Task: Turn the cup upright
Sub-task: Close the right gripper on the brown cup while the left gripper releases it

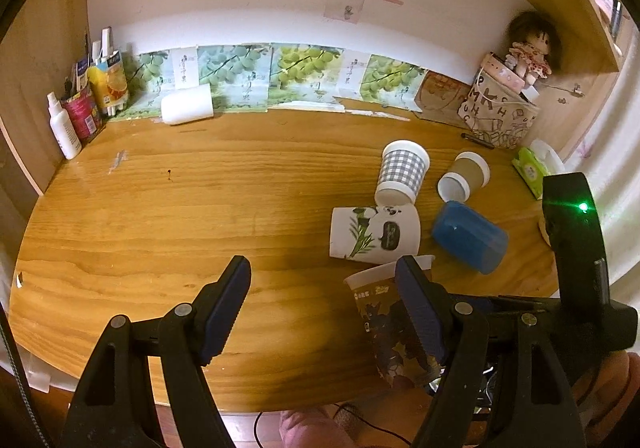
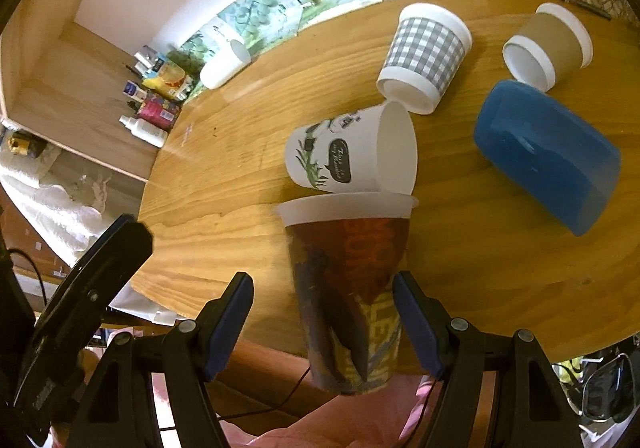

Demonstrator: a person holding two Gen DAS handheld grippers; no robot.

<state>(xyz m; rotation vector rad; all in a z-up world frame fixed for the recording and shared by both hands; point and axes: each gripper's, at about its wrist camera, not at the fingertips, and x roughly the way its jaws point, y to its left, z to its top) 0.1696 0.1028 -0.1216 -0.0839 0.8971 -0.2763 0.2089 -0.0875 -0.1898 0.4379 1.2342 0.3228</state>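
Observation:
A dark printed paper cup (image 2: 352,288) with a white rim lies between the fingers of my right gripper (image 2: 324,322) at the table's near edge, its mouth pointing away. The jaws stand wide on either side and do not press it. The same cup shows in the left wrist view (image 1: 384,324), partly hidden behind my left gripper's right finger (image 1: 420,312). My left gripper (image 1: 320,312) is open and empty, to the left of the cup. A white cup with a plant print (image 1: 374,232) (image 2: 352,152) lies on its side just beyond.
A grey checked cup (image 1: 402,172), a brown cup (image 1: 464,176) and a blue cup (image 1: 468,236) lie tipped on the wooden table (image 1: 160,208). A white cup (image 1: 186,104) lies at the back wall. Bottles and cartons (image 1: 80,108) stand back left; a bag and doll (image 1: 500,108) back right.

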